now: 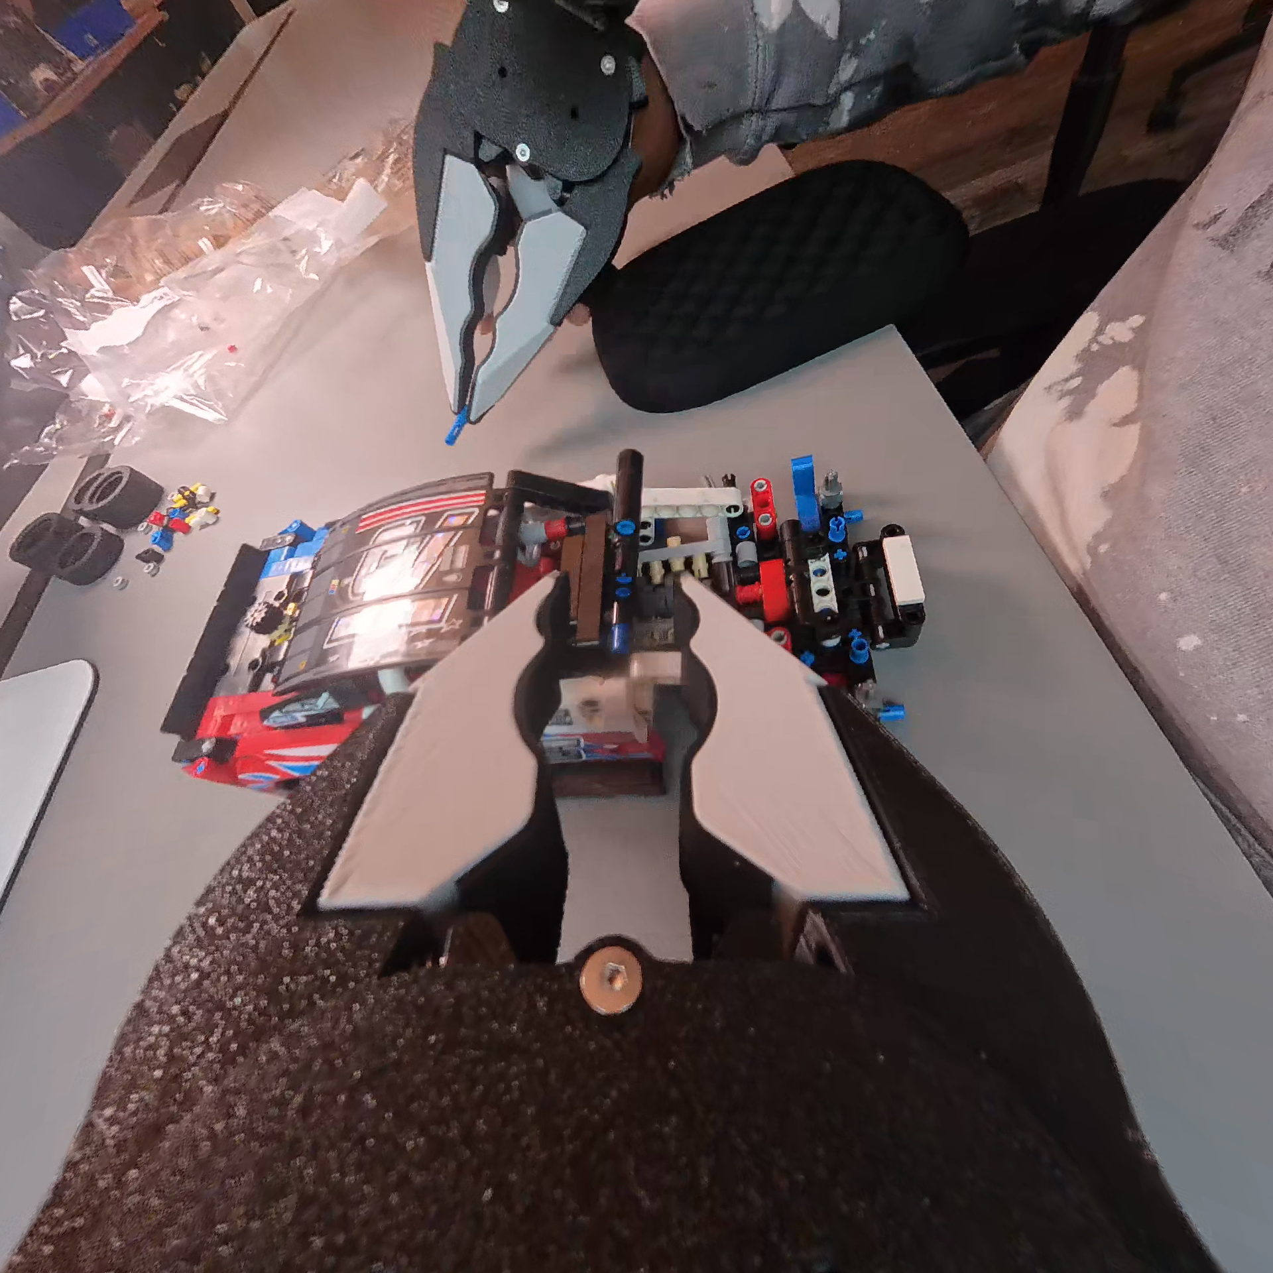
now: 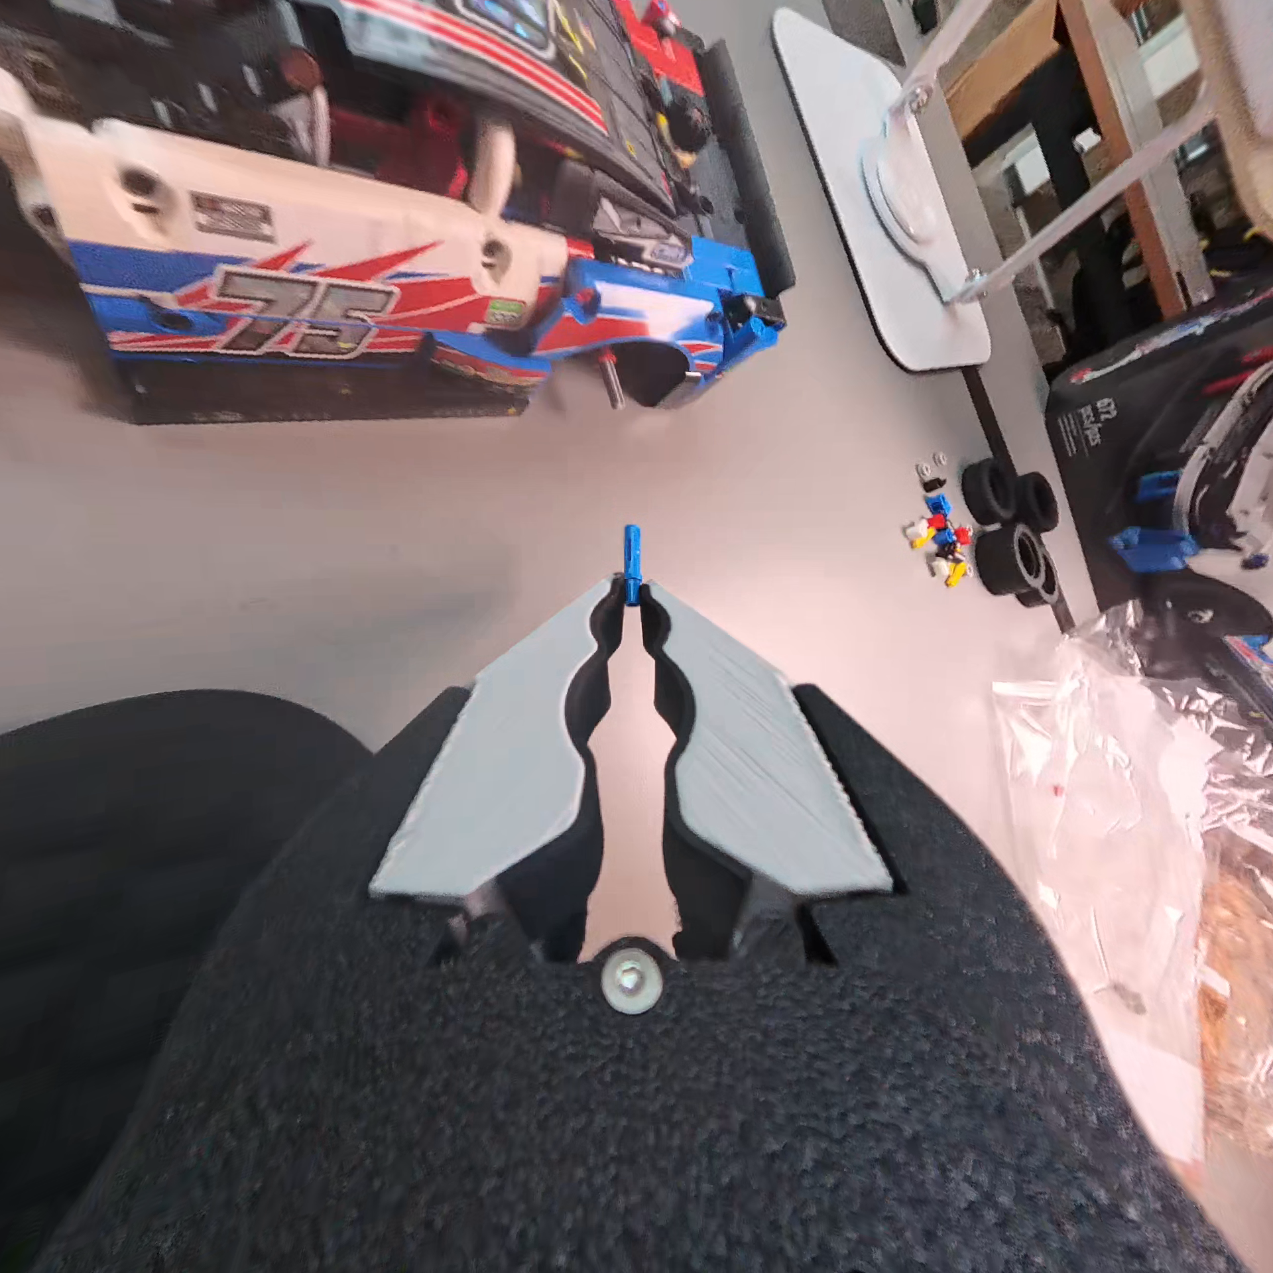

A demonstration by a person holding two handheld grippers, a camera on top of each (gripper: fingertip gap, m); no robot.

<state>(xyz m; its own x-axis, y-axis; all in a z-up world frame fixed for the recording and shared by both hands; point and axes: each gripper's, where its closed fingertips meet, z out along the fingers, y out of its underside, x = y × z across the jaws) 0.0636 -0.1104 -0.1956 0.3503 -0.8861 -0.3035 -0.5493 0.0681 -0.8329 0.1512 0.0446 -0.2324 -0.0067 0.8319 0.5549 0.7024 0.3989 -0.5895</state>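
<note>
**Grey tabletop, brick car mid-build, blue pin held above it**

Surface: matte grey tabletop (image 1: 930,861), warm light glare on it. Brick-built race car (image 1: 427,606) lies near the middle; red/blue/white body w/ black roof panels, open frame of black, red, blue pieces at one end.

Left gripper (image 1: 623,585): fingers spread apart over the car's open middle section, tips to either side of the black and brown parts there; can't tell if they touch. Nothing clamped.

Right gripper (image 2: 628,585): fingers closed on a small blue pin (image 2: 632,561), pin sticking out past the tips, held in the air above bare tabletop beside the car, apart from it.

Around: three black tyres (image 1: 76,530) w/ a small heap of loose coloured pieces (image 1: 176,516) just beside them, well apart from the car. Crumpled clear plastic bags (image 1: 158,324) farther back. Flat pale grey pad (image 2: 888,200) w/ rounded corners at tabletop edge. Black product box (image 2: 1164,475) near tyres.

Room: black mesh office chair (image 1: 778,289) at tabletop edge; wood-tone floor, dark shelving in bkgd. Person's grey sleeve (image 1: 861,62) behind right gripper.
</note>
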